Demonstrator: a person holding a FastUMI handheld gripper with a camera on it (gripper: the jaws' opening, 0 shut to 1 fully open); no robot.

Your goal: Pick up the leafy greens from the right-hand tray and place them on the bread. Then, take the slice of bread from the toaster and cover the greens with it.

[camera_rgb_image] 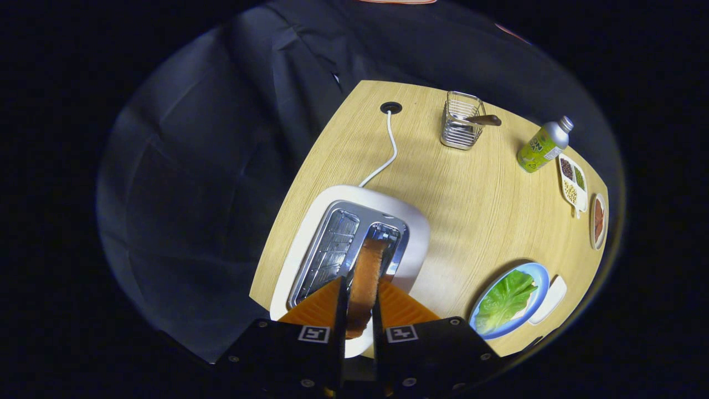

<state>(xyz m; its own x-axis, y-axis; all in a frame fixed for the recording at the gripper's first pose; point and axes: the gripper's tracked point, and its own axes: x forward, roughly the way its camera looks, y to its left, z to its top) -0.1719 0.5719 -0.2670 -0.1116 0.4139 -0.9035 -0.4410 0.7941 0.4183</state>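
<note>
Gripper: my gripper [359,296] sits at the bottom centre of the frame, fingers closed on the bread slice [366,277], one pressing each flat face.
Bread slice: I see it standing on edge between the fingers, its far end above the right-hand slot of the toaster [354,244]; whether that end is inside the slot or just clear of it I cannot tell.
Toaster: white body with two metal slots, just ahead of the fingers at lower centre, standing on the table [476,199] near its left edge. The left slot looks bare to me.
Cable: a white cable [390,147] runs from behind the toaster up to a dark round hole [391,107] in the table, upper centre.
Greens: the leafy greens [505,299] lie on a blue plate [540,274] at lower right of the frame, well apart from the toaster. I cannot make out what is beneath them.
White dish: a small white dish [549,299] touches the plate's right side.
Wire holder: a metal wire holder [461,128] at upper centre-right, with a brown handle [485,119] sticking out of it.
Bottle: a green bottle [543,145] with a silver cap at upper right.
Far right edge: a white divided tray [573,185] with small portions, and just beyond it a round dish [598,220] with something reddish-brown.
</note>
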